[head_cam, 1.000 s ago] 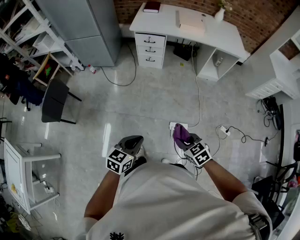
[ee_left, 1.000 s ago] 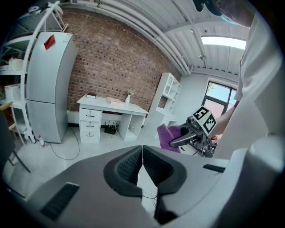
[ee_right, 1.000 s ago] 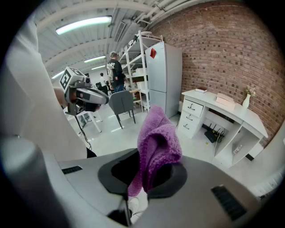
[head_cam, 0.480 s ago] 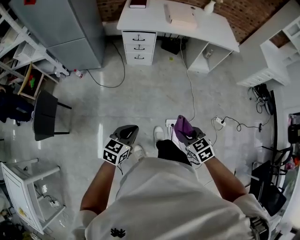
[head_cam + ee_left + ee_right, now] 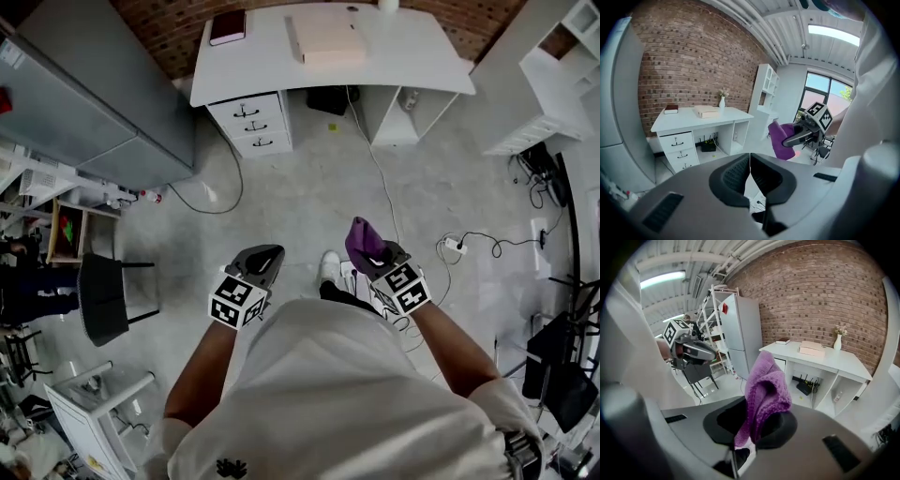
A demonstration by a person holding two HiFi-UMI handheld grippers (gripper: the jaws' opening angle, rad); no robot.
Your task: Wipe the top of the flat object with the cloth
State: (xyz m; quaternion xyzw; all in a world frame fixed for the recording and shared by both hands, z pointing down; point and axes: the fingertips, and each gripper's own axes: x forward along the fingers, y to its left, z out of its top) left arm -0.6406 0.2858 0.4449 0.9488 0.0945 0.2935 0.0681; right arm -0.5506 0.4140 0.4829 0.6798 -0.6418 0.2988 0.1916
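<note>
A: What sits on the white desk (image 5: 412, 56)?
B: A dark red book (image 5: 228, 26) at its left end, a flat beige object (image 5: 325, 37) near the middle, a small white vase (image 5: 838, 343) to the right, all apart.
A: And the grey floor (image 5: 309, 206)?
B: A white power strip (image 5: 454, 246), out in the open.

Purple cloth (image 5: 765, 380) bunched upright in right gripper (image 5: 754, 424).

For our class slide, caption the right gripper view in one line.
Right gripper shut on a purple knitted cloth, facing a white desk against a brick wall.
</note>
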